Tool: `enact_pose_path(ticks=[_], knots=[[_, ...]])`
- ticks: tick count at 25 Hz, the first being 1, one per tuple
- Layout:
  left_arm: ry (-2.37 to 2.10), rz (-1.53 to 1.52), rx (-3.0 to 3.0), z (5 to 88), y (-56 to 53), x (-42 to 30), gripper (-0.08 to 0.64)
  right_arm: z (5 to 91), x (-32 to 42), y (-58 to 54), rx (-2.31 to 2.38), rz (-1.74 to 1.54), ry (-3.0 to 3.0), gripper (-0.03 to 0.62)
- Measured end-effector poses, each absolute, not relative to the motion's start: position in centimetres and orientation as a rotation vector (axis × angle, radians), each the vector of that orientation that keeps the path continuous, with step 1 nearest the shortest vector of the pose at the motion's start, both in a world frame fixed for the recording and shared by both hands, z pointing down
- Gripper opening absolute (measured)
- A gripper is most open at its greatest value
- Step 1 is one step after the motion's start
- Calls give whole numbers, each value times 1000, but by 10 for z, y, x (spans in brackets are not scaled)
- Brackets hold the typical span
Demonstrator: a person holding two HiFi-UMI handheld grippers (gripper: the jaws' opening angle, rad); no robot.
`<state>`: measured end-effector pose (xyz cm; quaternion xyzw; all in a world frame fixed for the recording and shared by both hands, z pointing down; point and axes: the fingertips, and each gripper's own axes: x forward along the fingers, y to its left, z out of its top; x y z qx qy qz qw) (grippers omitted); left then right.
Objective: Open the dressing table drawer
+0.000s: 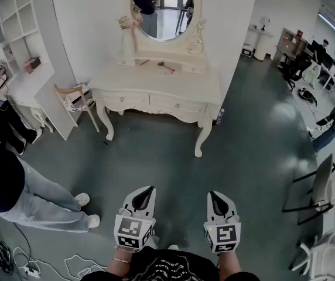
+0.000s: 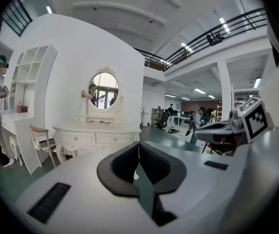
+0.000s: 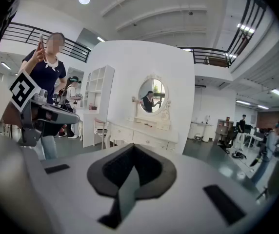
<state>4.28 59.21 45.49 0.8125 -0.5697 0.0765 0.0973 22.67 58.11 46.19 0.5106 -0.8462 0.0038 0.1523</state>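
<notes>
Left tool (image 1: 148,190) and right tool (image 1: 213,195) pinched shut, empty; desk (image 1: 156,79) stands well ahead, drawers (image 1: 177,105) facing them, left tool perhaps a shade nearer.

Open office hall: desks (image 1: 329,70), mezzanine (image 2: 227,31)

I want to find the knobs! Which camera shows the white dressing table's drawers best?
The left gripper view: the cream-white carved dressing table drawers face it squarely, knobs showing. The head view sees them from above, squashed. The right gripper view shows them small and slanted.
</notes>
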Motion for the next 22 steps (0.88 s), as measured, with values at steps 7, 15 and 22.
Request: enact_pose_path(ticks=[7,15,22], knots=[[-1643,227,2413,458,563,20,17,464,209,556,1498,19,-2382,9],[-1628,229,2478,450,522,-10,17,452,188,522,1615,20,-2368,11],[-1618,192,2513,439,495,-37,17,448,158,501,1610,12,-2379,12]])
